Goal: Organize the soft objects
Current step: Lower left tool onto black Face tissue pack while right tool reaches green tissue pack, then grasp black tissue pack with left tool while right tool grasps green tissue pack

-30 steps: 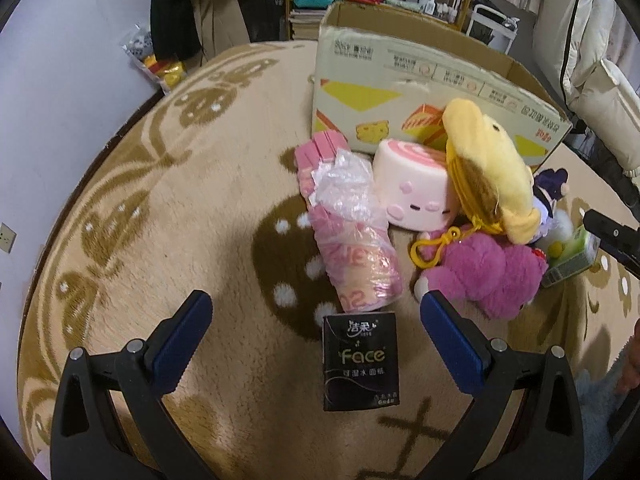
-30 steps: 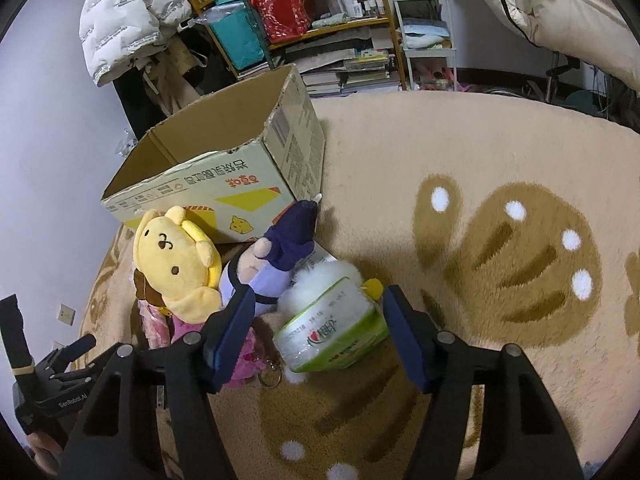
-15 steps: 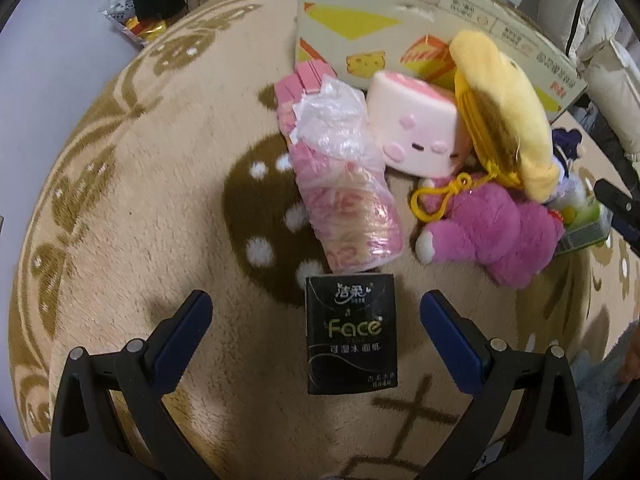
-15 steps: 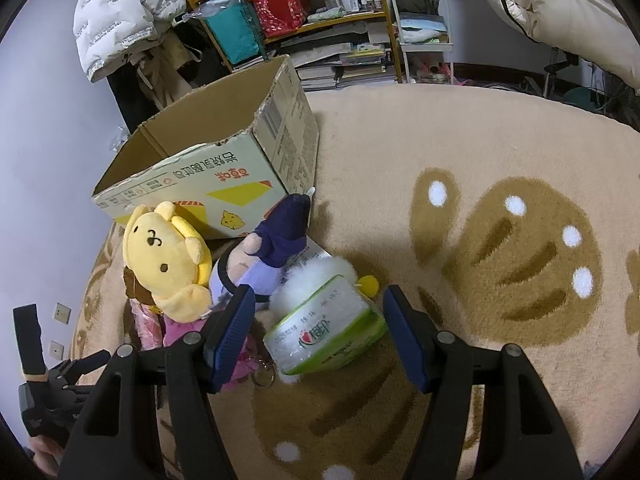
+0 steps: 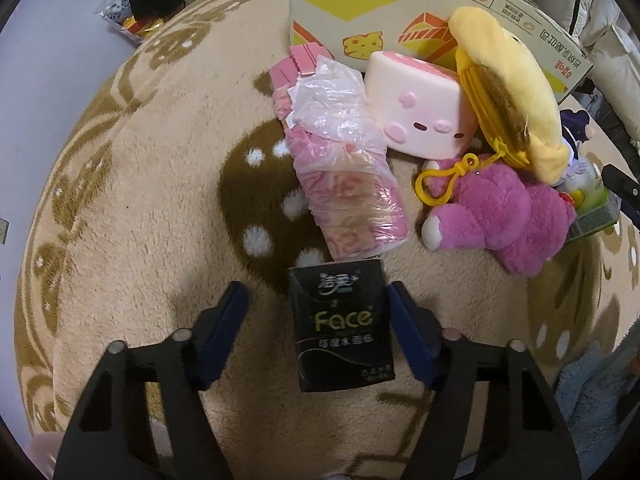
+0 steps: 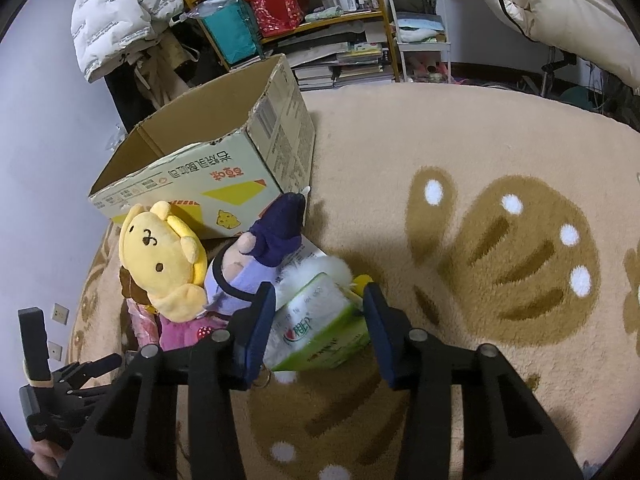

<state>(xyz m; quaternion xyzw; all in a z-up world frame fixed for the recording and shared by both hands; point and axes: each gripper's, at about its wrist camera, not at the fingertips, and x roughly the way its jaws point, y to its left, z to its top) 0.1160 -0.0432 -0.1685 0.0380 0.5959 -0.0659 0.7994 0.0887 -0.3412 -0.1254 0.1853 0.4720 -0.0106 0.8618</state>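
A black "Face" tissue pack point(image 5: 342, 326) lies on the rug between my left gripper's point(image 5: 316, 304) fingers; the right finger point(image 5: 404, 320) is at the pack's edge, the left finger stands apart. A green tissue pack point(image 6: 318, 326) lies between my right gripper's point(image 6: 318, 304) open fingers, close on both sides. Beside them lie a pink wrapped tissue bundle point(image 5: 348, 196), a pink-white cushion toy point(image 5: 420, 112), a yellow dog plush point(image 5: 508, 80) point(image 6: 160, 256), a pink bear plush point(image 5: 500, 216) and a purple-hatted doll point(image 6: 260, 256).
An open cardboard box point(image 6: 208, 160) stands behind the pile on the beige patterned rug point(image 6: 500, 200). Shelves with books and bags point(image 6: 320, 20) and a white jacket point(image 6: 116, 12) line the back wall. A snack bag point(image 5: 132, 20) lies at the rug's far left edge.
Both grippers have narrowed and moved down and forward: the left around the black tissue pack, the right around the green tissue pack.
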